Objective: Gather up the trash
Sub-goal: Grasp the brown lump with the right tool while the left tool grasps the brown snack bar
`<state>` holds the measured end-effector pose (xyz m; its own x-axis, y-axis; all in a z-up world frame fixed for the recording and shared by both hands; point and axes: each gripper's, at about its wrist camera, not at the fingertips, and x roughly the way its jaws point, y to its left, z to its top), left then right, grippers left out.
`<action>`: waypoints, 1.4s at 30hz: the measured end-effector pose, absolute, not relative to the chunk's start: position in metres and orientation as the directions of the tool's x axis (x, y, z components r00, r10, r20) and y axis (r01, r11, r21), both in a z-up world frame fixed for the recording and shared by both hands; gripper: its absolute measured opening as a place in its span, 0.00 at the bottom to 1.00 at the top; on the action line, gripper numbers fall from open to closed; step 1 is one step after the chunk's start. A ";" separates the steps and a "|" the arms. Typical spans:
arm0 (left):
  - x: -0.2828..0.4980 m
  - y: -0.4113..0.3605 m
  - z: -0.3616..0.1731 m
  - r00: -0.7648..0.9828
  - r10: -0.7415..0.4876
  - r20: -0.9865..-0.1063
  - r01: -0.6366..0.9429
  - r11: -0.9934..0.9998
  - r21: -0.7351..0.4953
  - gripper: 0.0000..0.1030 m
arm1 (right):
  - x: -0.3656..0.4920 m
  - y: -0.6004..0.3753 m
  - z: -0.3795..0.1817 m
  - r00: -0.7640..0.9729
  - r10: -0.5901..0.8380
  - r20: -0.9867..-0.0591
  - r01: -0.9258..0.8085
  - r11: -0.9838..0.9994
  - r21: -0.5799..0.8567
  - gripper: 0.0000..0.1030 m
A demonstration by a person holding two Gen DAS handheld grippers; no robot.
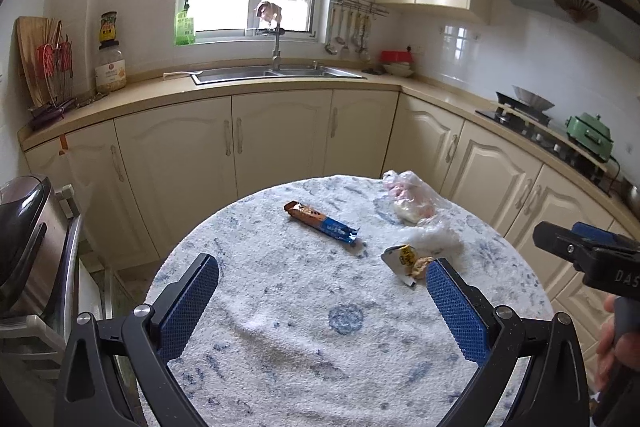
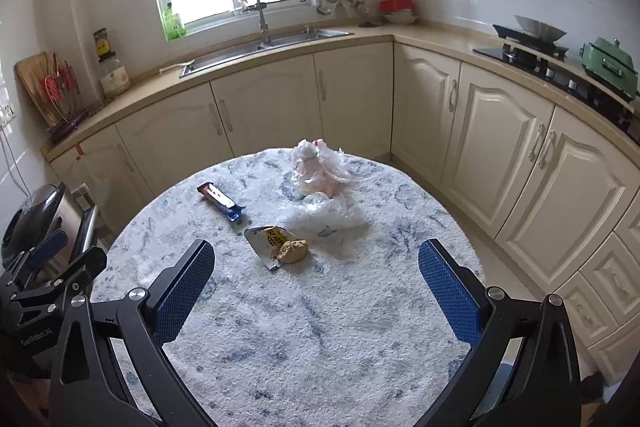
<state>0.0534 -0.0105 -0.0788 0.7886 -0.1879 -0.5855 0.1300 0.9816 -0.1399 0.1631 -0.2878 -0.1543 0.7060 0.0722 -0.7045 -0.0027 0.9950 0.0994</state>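
Both my tongs, left and right, gape empty over the surface; torn wrapper with crumbly lump sits frame-centre, light and flimsy, so I'd pinch the foil edge.

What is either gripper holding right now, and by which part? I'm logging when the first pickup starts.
Nothing. The left gripper and right gripper are both open over the table; the wrappers and bags lie untouched.
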 end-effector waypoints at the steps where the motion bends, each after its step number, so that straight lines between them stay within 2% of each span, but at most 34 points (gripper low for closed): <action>1: 0.059 -0.009 -0.082 0.784 -0.186 -0.592 0.129 0.982 -0.138 0.99 | 0.170 -0.284 -0.164 0.692 0.073 -0.718 -0.008 0.996 0.093 0.99; 8: 0.098 -0.012 -0.107 0.743 -0.172 -0.647 0.111 0.985 -0.134 0.99 | 0.215 -0.259 -0.224 0.585 0.078 -0.807 -0.045 0.997 0.063 0.84; 14: 0.141 -0.021 -0.127 0.706 -0.167 -0.689 0.116 0.986 -0.120 0.99 | 0.251 -0.253 -0.270 0.508 0.090 -0.857 -0.049 0.996 0.075 0.64; 18: 0.179 -0.028 -0.138 0.684 -0.163 -0.712 0.121 0.987 -0.110 0.99 | 0.266 -0.254 -0.288 0.474 0.105 -0.874 -0.054 0.994 0.090 0.43; 21: 0.207 -0.035 -0.147 0.666 -0.162 -0.728 0.127 0.986 -0.104 0.99 | 0.271 -0.251 -0.293 0.474 0.118 -0.873 -0.078 0.993 0.092 0.35; 24: 0.232 -0.043 -0.155 0.653 -0.163 -0.740 0.136 0.986 -0.097 0.99 | 0.271 -0.245 -0.292 0.474 0.121 -0.872 -0.117 0.990 0.073 0.33; 28: 0.261 -0.053 -0.164 0.645 -0.162 -0.747 0.150 0.985 -0.085 0.99 | 0.270 -0.251 -0.288 0.472 0.165 -0.866 -0.123 0.985 0.121 0.32; 35: 0.324 -0.076 -0.174 0.642 -0.138 -0.754 0.119 0.990 -0.081 0.99 | 0.279 -0.262 -0.269 0.516 0.195 -0.834 -0.126 0.980 0.152 0.32; 42: 0.397 -0.112 -0.196 0.604 -0.117 -0.788 0.079 0.993 -0.087 0.98 | 0.289 -0.269 -0.274 0.517 0.224 -0.826 -0.129 0.975 0.184 0.32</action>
<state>0.3972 -0.1118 -0.1961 0.6041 -0.1172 -0.7882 0.0785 0.9931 -0.0875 0.2893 -0.2694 -0.2735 0.5169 0.2241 -0.8262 -0.1289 0.9745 0.1837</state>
